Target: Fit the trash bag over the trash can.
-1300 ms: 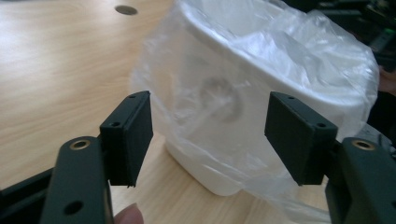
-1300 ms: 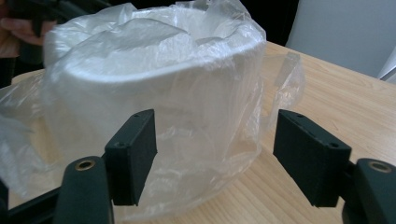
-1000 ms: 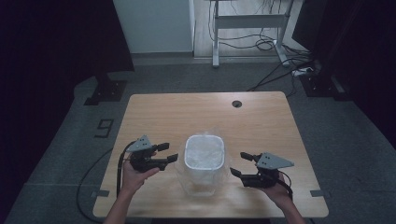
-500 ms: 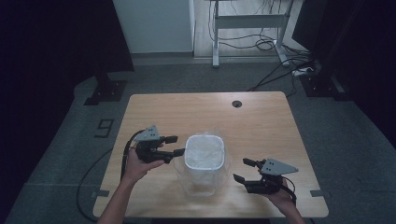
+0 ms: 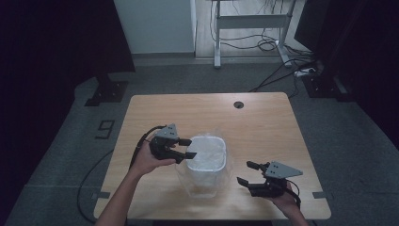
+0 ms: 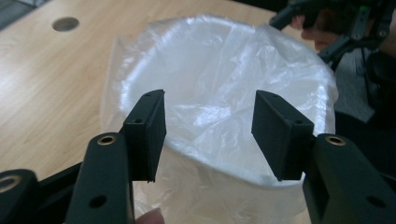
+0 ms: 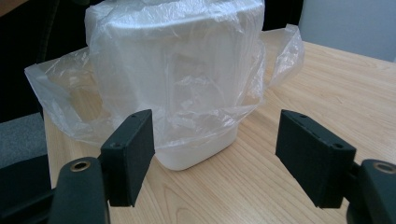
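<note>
A small white plastic bin (image 5: pixel 207 160) stands upright near the front middle of the wooden table (image 5: pixel 263 117), lined with a thin clear plastic bag (image 5: pixel 205 149) that drapes down over its outside and spreads onto the tabletop around its foot. The left gripper (image 5: pixel 184 148) is held up at the bin's left rim, its jaws pointing across toward the opening; they have just been closing in, yet they are still parted and nothing is pinched, the pads standing free on either side of the bag-covered rim as the left gripper view (image 6: pixel 208 135) shows it. Through that gap the bag's crumpled liner sags into the bin. The right gripper (image 5: pixel 245 173) waits low over the table to the right of the bin, well apart from it, jaws spread wide and empty; in the right gripper view (image 7: pixel 215 154) the bin's lower wall and the loose skirt of plastic sit beyond its two pads, untouched. A round cable hole (image 5: pixel 238 104) sits toward the far edge of the table, and a black cable (image 5: pixel 141 143) trails off behind the left hand
</note>
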A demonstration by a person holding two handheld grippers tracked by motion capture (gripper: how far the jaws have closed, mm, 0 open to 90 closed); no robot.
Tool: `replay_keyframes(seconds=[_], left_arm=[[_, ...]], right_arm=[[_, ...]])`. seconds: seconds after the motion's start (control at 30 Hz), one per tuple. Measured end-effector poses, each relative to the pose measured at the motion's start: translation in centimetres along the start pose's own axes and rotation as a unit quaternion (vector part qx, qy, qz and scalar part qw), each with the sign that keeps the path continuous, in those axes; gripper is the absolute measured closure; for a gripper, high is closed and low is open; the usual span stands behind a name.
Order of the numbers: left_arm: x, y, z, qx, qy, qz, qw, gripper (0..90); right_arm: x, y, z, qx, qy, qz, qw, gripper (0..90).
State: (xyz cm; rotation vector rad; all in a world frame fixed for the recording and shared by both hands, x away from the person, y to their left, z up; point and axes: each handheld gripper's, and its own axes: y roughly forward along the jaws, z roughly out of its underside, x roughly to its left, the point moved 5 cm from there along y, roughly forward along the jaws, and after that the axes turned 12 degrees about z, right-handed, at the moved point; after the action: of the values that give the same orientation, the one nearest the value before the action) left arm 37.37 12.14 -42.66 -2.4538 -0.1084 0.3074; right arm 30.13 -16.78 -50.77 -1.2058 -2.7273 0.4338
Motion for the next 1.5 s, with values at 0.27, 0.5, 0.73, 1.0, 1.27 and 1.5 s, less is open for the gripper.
replay_keyframes(seconds=[0.27,0.5,0.73,1.0,1.27,1.5], left_arm=[[0.1,1.0,-0.8,0.036,0.009,0.013,0.9992,45.8],[0.3,2.2,-1.0,0.083,0.011,0.024,0.9962,48.3],[0.6,3.3,-1.1,0.122,0.007,0.027,0.9922,48.3],[0.8,4.1,-1.4,0.149,-0.003,0.022,0.9885,46.7],[0.9,4.7,-1.8,0.172,-0.008,0.011,0.9850,45.2],[0.6,5.3,-2.0,0.197,-0.005,-0.004,0.9803,45.2]], right_arm=[[0.1,0.2,0.1,0.001,0.000,-0.001,1.0000,28.1],[0.1,0.2,0.3,0.003,0.001,-0.002,1.0000,28.2],[0.1,0.2,0.3,0.004,0.000,-0.003,1.0000,28.3],[0.1,0.3,0.4,0.005,0.000,-0.002,1.0000,28.2],[0.1,0.4,0.5,0.006,0.000,-0.002,1.0000,28.2],[0.2,0.4,0.5,0.006,-0.001,-0.003,1.0000,28.2]])
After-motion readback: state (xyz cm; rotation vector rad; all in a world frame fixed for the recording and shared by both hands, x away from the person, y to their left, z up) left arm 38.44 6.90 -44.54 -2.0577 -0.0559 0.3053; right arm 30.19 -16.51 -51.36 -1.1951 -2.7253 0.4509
